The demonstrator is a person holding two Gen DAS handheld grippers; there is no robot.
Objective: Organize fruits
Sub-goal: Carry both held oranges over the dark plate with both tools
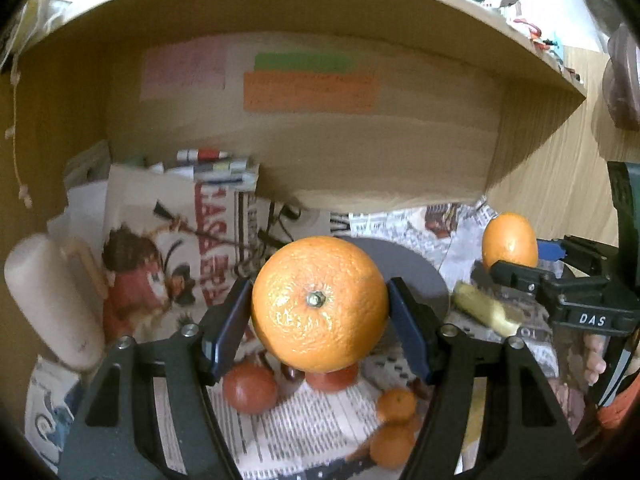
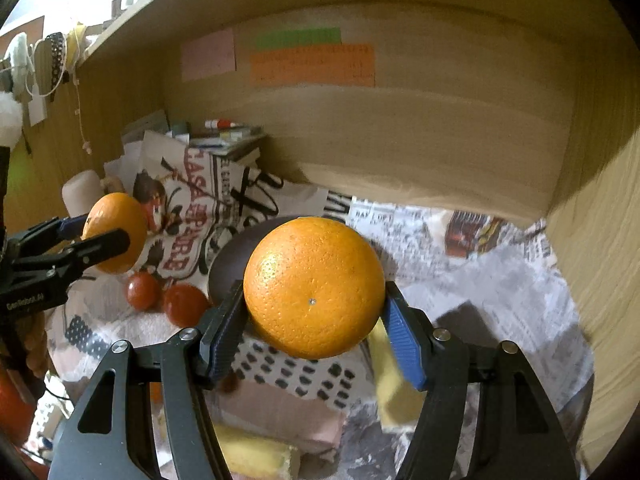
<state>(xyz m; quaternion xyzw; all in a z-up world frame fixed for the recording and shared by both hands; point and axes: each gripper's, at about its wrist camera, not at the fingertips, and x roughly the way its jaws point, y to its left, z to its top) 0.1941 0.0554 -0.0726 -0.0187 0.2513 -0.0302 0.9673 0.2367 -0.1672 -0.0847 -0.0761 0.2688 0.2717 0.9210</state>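
My left gripper (image 1: 320,312) is shut on a large orange (image 1: 319,303), held in the air above the newspaper-covered desk. My right gripper (image 2: 314,312) is shut on a second large orange (image 2: 314,287), also held up. Each gripper shows in the other's view: the right one with its orange (image 1: 510,241) at the right, the left one with its orange (image 2: 116,232) at the left. A dark grey plate (image 1: 416,272) lies behind both oranges; it also shows in the right wrist view (image 2: 232,256). Two red tomatoes (image 2: 184,304) and small tangerines (image 1: 394,404) lie on the newspaper.
A wooden shelf (image 1: 320,8) overhangs the desk, with coloured sticky notes (image 1: 308,90) on its back wall. A printed paper bag (image 1: 168,248), a stack of books (image 1: 224,168) and a white bottle (image 1: 52,300) stand at the left. Yellow pieces (image 2: 396,384) lie below the right gripper.
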